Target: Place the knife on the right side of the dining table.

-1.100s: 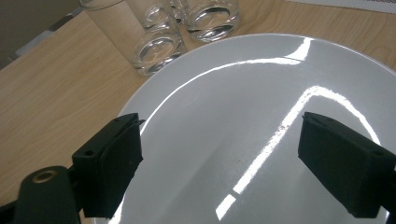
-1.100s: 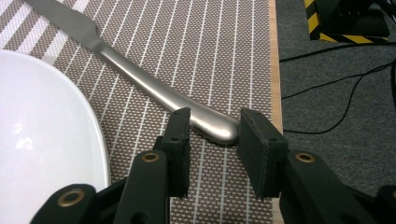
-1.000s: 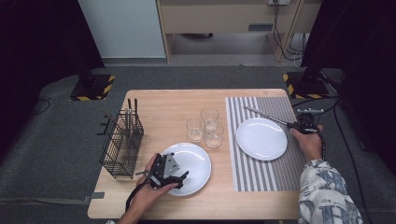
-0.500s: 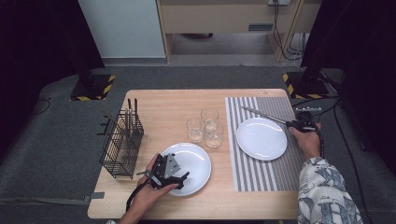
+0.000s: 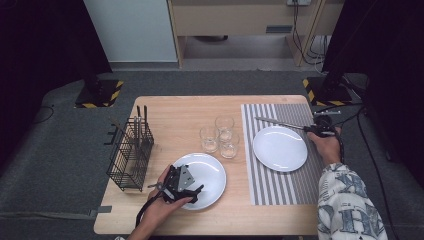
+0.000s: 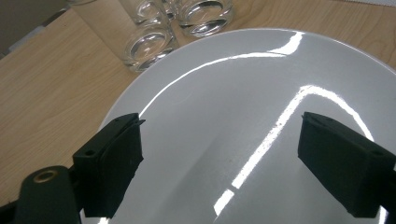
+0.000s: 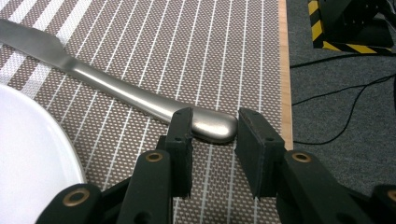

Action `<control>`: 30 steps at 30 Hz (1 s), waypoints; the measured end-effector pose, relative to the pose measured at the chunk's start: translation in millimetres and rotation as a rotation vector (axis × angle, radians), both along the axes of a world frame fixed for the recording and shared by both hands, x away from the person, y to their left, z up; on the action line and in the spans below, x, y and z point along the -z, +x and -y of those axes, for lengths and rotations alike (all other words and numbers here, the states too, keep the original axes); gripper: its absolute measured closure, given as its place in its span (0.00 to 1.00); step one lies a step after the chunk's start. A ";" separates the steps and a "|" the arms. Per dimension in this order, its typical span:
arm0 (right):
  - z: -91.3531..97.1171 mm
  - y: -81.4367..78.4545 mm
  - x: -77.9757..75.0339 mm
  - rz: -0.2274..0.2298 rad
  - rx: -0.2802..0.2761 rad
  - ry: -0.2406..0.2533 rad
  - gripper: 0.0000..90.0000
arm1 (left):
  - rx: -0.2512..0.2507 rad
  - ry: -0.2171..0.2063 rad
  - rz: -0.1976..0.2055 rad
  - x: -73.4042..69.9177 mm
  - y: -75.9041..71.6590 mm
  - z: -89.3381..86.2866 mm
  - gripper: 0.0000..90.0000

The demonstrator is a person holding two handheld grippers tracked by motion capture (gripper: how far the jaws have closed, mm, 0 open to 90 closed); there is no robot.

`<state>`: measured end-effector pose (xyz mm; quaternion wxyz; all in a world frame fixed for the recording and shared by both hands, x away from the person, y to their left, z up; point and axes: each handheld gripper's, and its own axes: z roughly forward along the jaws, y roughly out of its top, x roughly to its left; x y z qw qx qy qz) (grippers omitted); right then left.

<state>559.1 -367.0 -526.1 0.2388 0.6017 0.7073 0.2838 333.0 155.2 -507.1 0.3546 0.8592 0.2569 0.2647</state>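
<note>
Over the striped placemat: setting the knife down beside the far plate.
From the high view, I have the right gripper (image 5: 314, 131) at the placemat's (image 5: 300, 187) far right corner, the knife (image 5: 278, 123) running from it along the far rim of the right plate (image 5: 280, 148); the left gripper (image 5: 181, 182) hovers over the near plate (image 5: 209, 170), jaws wide and holding nothing. In the left gripper view, that near plate (image 6: 243, 121) gleams below the spread jaws, glasses (image 6: 152, 44) beyond. In the right gripper view, the knife's handle end (image 7: 212, 127) sits between narrowly parted jaws; whether the pads press it I cannot tell. I'd lower it flat, keeping it off the plate rim, before letting go.
</note>
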 end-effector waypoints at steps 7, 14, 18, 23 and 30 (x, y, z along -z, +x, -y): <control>-4.3 8.1 0.1 0.002 0.000 -0.012 0.73 | -0.003 0.002 -0.002 0.7 0.5 -0.4 0.15; -7.6 14.3 1.1 0.009 0.003 -0.019 0.72 | -0.007 0.007 -0.006 2.5 0.6 0.5 0.15; -8.0 11.7 0.2 0.026 0.021 -0.021 0.74 | -0.008 0.009 -0.006 2.6 0.3 0.2 0.15; -8.8 7.6 -2.1 0.032 -0.002 -0.010 0.79 | -0.014 0.006 -0.005 2.1 0.5 -1.1 0.15; -8.5 2.7 -2.8 0.024 -0.022 -0.004 0.86 | -0.012 0.007 0.002 0.6 -0.5 -0.6 0.15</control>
